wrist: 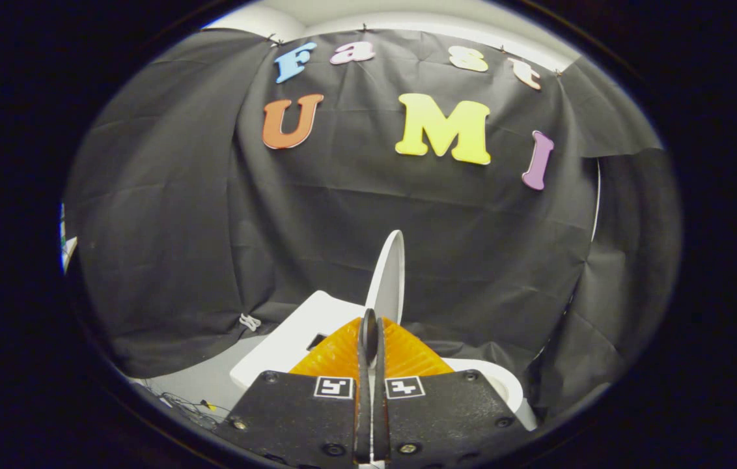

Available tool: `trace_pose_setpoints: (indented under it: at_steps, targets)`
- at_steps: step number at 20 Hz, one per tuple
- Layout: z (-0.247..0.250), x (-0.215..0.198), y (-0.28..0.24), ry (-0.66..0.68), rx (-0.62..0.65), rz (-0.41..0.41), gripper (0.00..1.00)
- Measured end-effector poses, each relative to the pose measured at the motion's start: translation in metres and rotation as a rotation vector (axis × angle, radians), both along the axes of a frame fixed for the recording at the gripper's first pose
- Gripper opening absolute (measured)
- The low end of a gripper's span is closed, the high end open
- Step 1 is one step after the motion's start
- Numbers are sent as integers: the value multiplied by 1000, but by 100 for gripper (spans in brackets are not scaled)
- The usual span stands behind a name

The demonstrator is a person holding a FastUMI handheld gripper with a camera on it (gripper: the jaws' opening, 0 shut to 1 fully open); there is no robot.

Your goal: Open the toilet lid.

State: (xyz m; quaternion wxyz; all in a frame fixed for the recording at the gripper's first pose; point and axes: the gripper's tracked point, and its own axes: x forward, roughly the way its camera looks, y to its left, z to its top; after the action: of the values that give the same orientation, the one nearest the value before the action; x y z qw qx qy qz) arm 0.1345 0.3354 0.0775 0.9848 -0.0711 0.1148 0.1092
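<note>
Toilet lid [389,270] raised, seen edge-on as a thin white blade, standing close to upright just beyond the fingertips. Hand-held gripper [368,329] drawn together, fingers [363,345] meeting on a line that runs straight up into the lid's lower edge. Hard to say whether that edge is truly pinched between both fingers or merely sits just past them; contact point hidden by the fingers themselves. Looks like a thin-edge pinch, chosen probably because a lid's rim offers nothing else to hold and because a grip on the free edge gives the longest lever about the hinge.

White toilet body [290,339] below and to the left of the fingers, a dark slot visible on its flat top; curved seat rim [505,387] peeking out to the right, beside the gripper's housing. Black cloth wall [166,228] hanging behind, close enough that the lid, once fully back, would lean toward it. Grey floor [202,381] with loose cables [189,407] down to the left.

Judged from the lid's near-vertical stance: task mostly done, lid already well clear of the seat. Remaining, probably, only to tip it past balance so it rests open unaided, then to part the fingers. Risk: letting go short of that point and having it drop shut.
</note>
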Motion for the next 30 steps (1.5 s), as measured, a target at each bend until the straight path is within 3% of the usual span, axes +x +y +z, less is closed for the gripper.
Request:
trace_pose_setpoints:
  at_steps: [4,8,12,15,24,30]
  targets:
    - [-4,-1,14,-8,-40,14,9]
    - [-11,-4,37,17,-51,112,26]
    - [20,-6,23,-85,-23,89,91]
    - [39,-18,3,-157,24,75,100]
    - [90,-59,-85,-311,126,27,100]
    - [75,-78,-160,-311,186,-22,100]
